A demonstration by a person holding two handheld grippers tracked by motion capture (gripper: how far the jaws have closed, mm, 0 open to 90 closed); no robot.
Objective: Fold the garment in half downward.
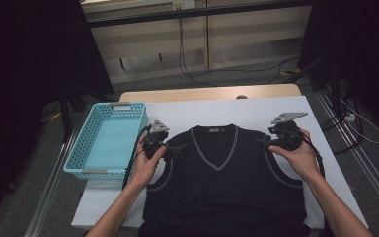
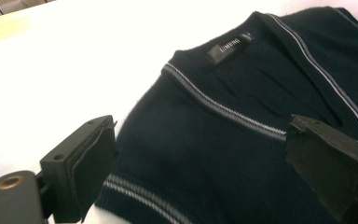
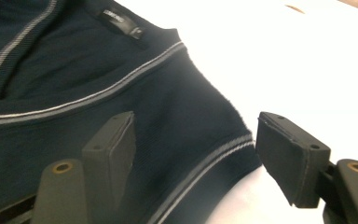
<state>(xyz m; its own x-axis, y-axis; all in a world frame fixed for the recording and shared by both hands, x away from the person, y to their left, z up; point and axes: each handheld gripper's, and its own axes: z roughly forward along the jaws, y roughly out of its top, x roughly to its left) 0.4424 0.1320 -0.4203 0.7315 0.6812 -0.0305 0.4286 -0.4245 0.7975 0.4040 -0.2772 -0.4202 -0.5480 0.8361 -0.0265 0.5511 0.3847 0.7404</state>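
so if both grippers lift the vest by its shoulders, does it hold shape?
Probably not. The knit vest lies limp and flat on the white cover, so it should drape and sag. Its ribbed texture looks grippy between the open jaws.

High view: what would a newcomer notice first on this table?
A dark sleeveless V-neck sweater lies flat on the white table. The left gripper and right gripper sit open at its two shoulders. A light blue basket stands left of the sweater.
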